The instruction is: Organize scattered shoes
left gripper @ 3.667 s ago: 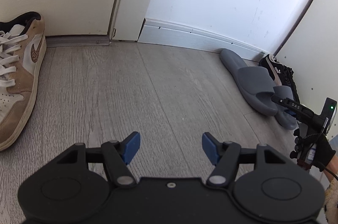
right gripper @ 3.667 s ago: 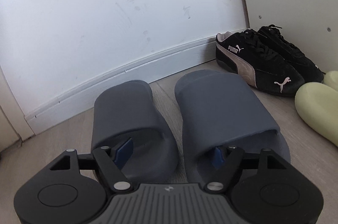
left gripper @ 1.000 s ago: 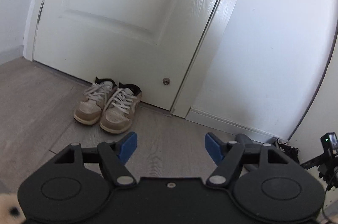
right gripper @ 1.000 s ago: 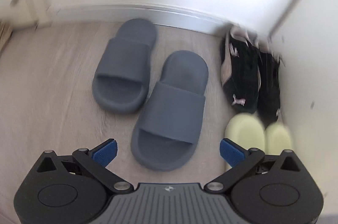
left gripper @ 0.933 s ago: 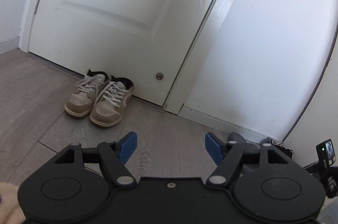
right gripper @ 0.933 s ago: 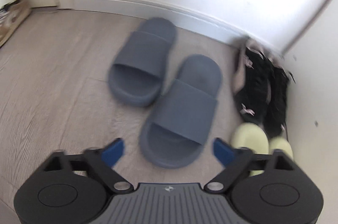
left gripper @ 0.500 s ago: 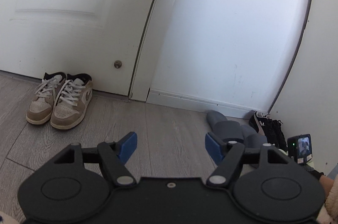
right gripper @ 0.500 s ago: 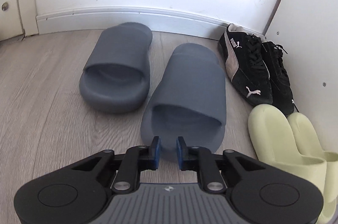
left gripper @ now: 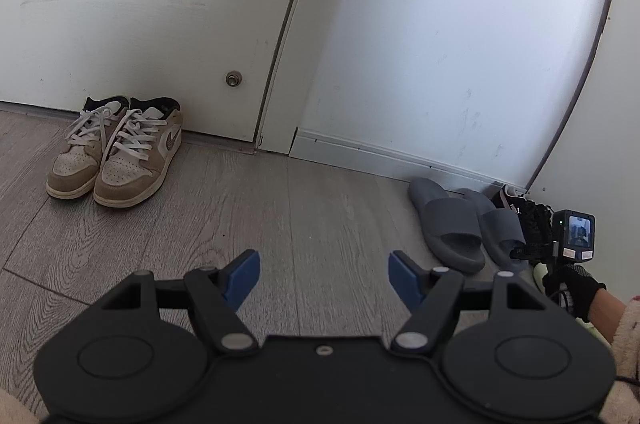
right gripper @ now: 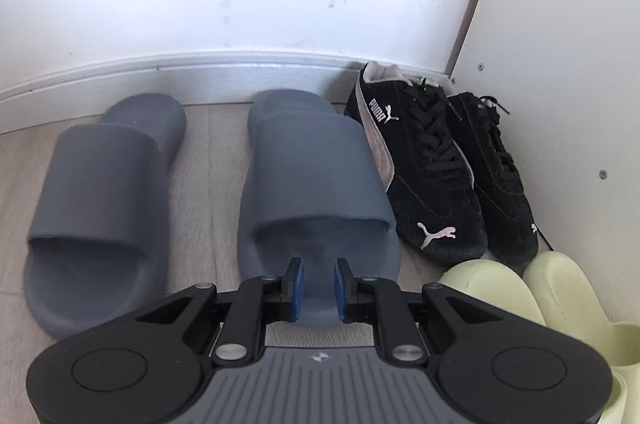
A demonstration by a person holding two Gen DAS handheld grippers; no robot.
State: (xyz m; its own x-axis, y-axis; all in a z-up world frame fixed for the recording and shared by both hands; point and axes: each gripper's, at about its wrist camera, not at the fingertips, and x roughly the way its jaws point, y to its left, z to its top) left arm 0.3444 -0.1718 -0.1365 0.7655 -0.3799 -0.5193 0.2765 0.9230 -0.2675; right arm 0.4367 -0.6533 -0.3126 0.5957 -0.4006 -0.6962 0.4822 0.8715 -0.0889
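Observation:
Two grey slides lie side by side near the baseboard: the left slide [right gripper: 100, 183] and the right slide [right gripper: 316, 175]. My right gripper [right gripper: 318, 284] is shut on the near end of the right slide, whose rim sits between the blue pads. The right slide lies close against a pair of black sneakers [right gripper: 424, 175] in the corner. In the left wrist view my left gripper [left gripper: 324, 280] hangs open above bare floor, holding nothing. A pair of tan sneakers [left gripper: 116, 155] stands by the door, and the grey slides [left gripper: 448, 224] lie far right.
A pair of pale yellow-green slides [right gripper: 520, 296] sits at the near right against a white panel [right gripper: 560, 63]. The white door [left gripper: 140, 3] and the baseboard [left gripper: 380, 155] bound the grey wood floor [left gripper: 260, 207]. A gloved hand [left gripper: 576, 288] holds the right gripper.
My right gripper, wide open a second ago, came down low and shut on the right slide's near end. That slide now lies nearer the wall. The left view turned right.

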